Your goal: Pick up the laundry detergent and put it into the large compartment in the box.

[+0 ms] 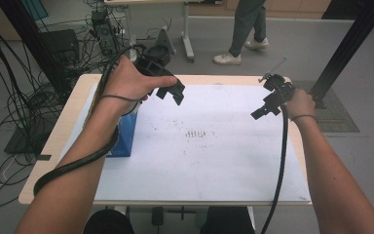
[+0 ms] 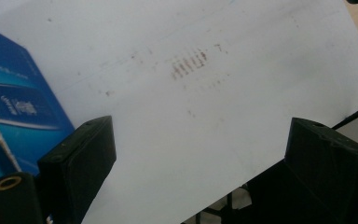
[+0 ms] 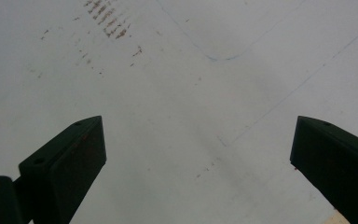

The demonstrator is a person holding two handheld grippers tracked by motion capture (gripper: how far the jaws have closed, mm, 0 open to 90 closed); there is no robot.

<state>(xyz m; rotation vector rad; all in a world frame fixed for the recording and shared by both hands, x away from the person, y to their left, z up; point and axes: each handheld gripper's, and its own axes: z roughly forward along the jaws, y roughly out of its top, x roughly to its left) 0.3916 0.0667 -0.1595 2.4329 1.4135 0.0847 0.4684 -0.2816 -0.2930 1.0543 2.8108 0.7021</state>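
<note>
Near the table's left edge sits a blue box (image 1: pixel 125 136). We hold the left gripper (image 1: pixel 171 91) above it and the right gripper (image 1: pixel 265 108) by the right edge, both with jaws apart and empty. Our trailing cable (left side) could snag the box.

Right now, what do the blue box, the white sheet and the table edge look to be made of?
Blue box: likely printed cardboard, slightly glossy, with sharp folded edges and printed lettering.
White sheet: probably paper or thin plastic, matte, lying flat, marked with brownish smudges.
Table: pale wood-look top, perhaps laminate, with a smooth rounded corner; I can't tell further.
</note>
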